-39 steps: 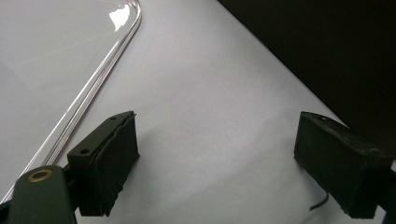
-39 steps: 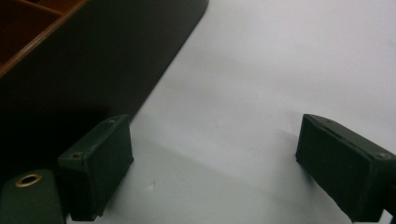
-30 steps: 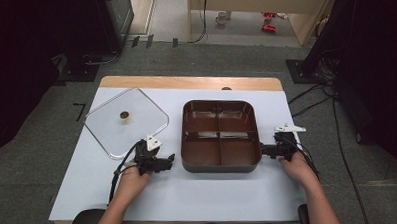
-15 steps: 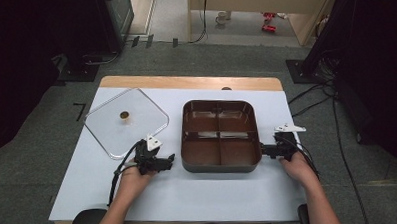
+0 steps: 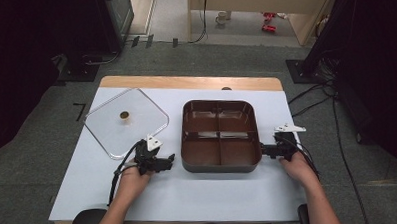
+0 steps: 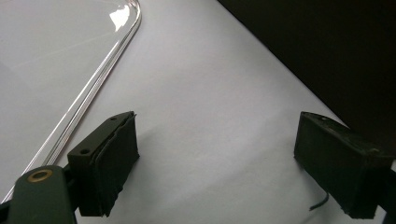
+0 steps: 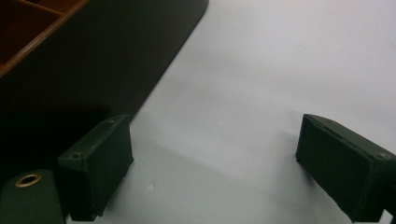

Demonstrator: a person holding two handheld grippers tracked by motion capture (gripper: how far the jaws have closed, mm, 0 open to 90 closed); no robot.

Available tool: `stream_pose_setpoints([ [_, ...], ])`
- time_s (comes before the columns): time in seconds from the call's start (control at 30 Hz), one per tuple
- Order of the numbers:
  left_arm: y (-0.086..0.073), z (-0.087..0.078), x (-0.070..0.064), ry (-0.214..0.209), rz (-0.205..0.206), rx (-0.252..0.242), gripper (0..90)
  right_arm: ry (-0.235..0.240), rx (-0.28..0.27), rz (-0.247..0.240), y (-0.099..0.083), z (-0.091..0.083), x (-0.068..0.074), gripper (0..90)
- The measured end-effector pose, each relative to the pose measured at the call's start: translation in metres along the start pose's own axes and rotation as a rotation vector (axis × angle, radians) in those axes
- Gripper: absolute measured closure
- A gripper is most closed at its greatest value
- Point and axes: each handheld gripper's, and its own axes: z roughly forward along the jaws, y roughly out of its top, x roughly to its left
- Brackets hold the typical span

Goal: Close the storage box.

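Dim room, grey carpet, dark stands at both sides; the work sits on a white table sheet [image 5: 189,192] with a strip of bare wood along the far edge.

The brown divided tray [image 5: 220,135] is at centre-right, four compartments, all of them looking bare. Its clear lid [image 5: 126,122] lies flat well to the left, knob up (so the tray is already uncovered).

My left gripper [image 5: 164,162] rests on the sheet between lid and tray, near the tray's near-left corner. In the left gripper view the jaws stand wide apart with nothing between them; the lid's rim [image 6: 102,70] runs just beside the left jaw, and the tray's dark wall [image 6: 327,51] is beyond the right one.

My right gripper [image 5: 266,150] is at the tray's right side, pointing at it. In the right gripper view its jaws are likewise spread wide and hold nothing, the tray wall [image 7: 93,70] just ahead of the left jaw.

My read: both grippers flank the tray but neither has bitten yet; the grasp is all left to do.

Room: a wide bare band near me, a narrower margin right of the tray, and the lid crowds the left.
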Motion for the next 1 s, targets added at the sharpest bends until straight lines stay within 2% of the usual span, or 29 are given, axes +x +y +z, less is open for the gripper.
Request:
stream_pose_setpoints([
  [0.33,0.001,0.0,-0.001,0.004,-0.001,0.006,13.8,0.003,0.0,0.001,0.0,0.0,0.0,10.0],
  [0.6,0.01,-0.002,-0.003,-0.005,-0.001,0.088,16.6,0.004,-0.001,0.002,0.0,0.0,0.0,9.9],
  [0.7,0.013,-0.004,-0.003,-0.041,0.032,0.1,14.8,0.005,-0.001,0.002,0.0,0.0,0.0,9.9],
  [0.73,0.016,-0.006,-0.001,-0.076,0.032,0.088,14.0,0.005,-0.001,0.002,0.0,0.0,0.0,9.9],
  [0.87,0.022,-0.008,0.001,-0.099,0.017,0.084,14.1,0.005,-0.001,0.001,0.0,0.0,0.0,9.9],
  [0.93,0.024,-0.011,0.002,-0.098,0.039,0.109,14.2,0.005,0.0,0.002,0.0,0.0,0.0,9.9],
  [1.0,0.025,-0.012,0.002,-0.104,0.038,0.105,14.6,0.005,-0.001,0.002,0.0,0.0,0.0,9.9],
])
